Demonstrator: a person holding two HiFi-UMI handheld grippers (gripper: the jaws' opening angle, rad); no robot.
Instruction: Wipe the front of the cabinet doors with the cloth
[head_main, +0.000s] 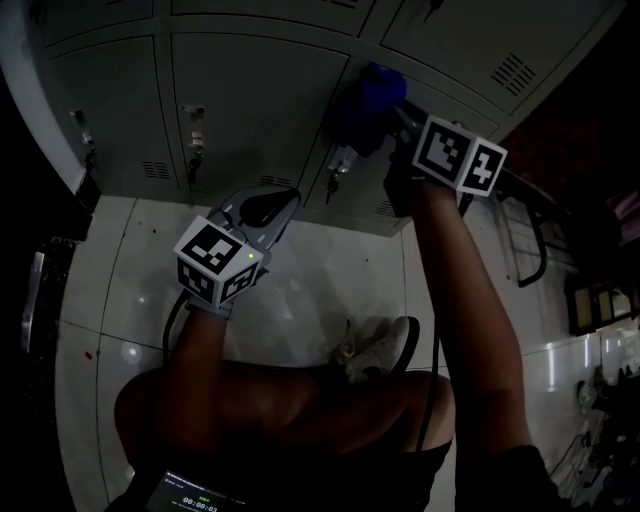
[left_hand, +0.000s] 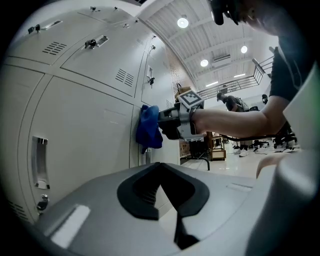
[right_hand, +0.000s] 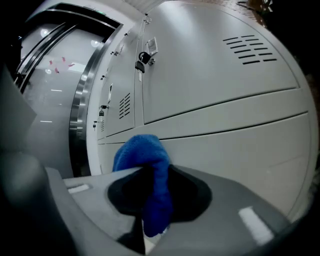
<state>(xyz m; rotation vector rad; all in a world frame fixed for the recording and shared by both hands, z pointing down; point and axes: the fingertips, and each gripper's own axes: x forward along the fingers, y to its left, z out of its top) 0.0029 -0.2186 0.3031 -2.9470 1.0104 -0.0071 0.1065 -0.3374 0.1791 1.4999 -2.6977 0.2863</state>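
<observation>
**Pressing cloth to cabinet door**

Nipped between the closed jaws of right gripper (right_hand: 155, 197): fluffy blue cloth (right_hand: 142, 155), bunched into a rounded wad. Pressed ahead of the jaws against smooth grey metal cabinet door (right_hand: 225, 100), long axis down the face. Left gripper (left_hand: 160, 192) apart, jaws together, empty.

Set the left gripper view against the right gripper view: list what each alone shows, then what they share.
Only the left gripper view: the shut, empty left claw, the right claw from the side with its marker cube, the forearm, ceiling lights. Only the right gripper view: the blue cloth pinched between the right claw's jaws, a shiny metal frame. Both: that blue cloth against the grey cabinet doors.
</observation>
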